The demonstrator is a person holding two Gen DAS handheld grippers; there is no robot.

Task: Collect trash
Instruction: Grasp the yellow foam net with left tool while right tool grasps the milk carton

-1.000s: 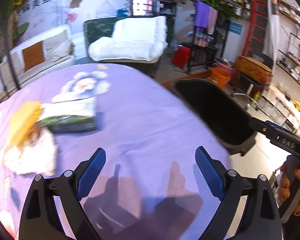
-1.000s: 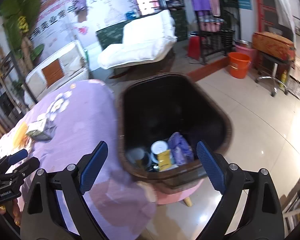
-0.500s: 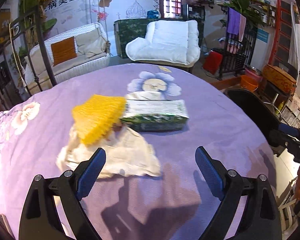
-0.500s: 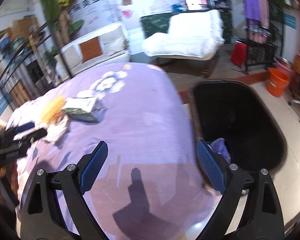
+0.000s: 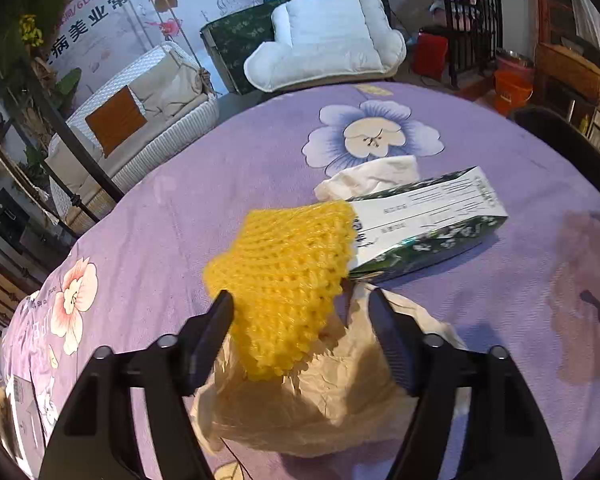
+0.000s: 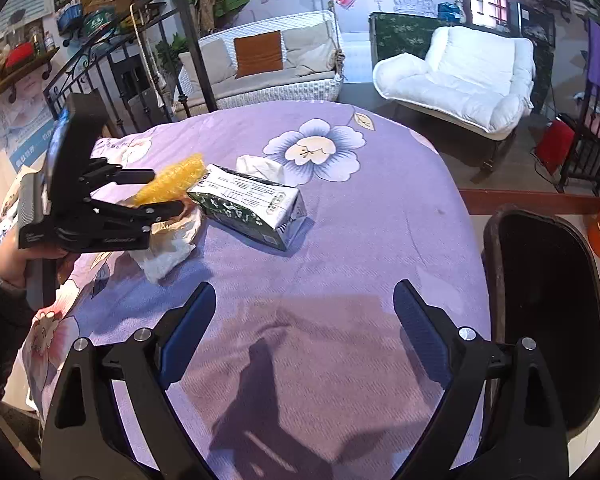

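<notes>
Trash: yellow mesh (image 5: 288,276) atop crumpled paper (image 5: 320,396) on purple surface (image 5: 220,168), between closing left claw (image 5: 300,304) pads, not yet pinched; advise gripping both layers; right claw (image 6: 304,316) released.

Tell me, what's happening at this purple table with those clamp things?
A person is clearing trash from the flowered table with a hand-held gripper in each hand. The left hand-held gripper is closing around a yellow foam net lying on crumpled paper, next to a green tissue pack; whether its pads press yet is unclear. The right hand-held gripper hovers open and empty over bare cloth. A dark bin waits beside the table.
</notes>
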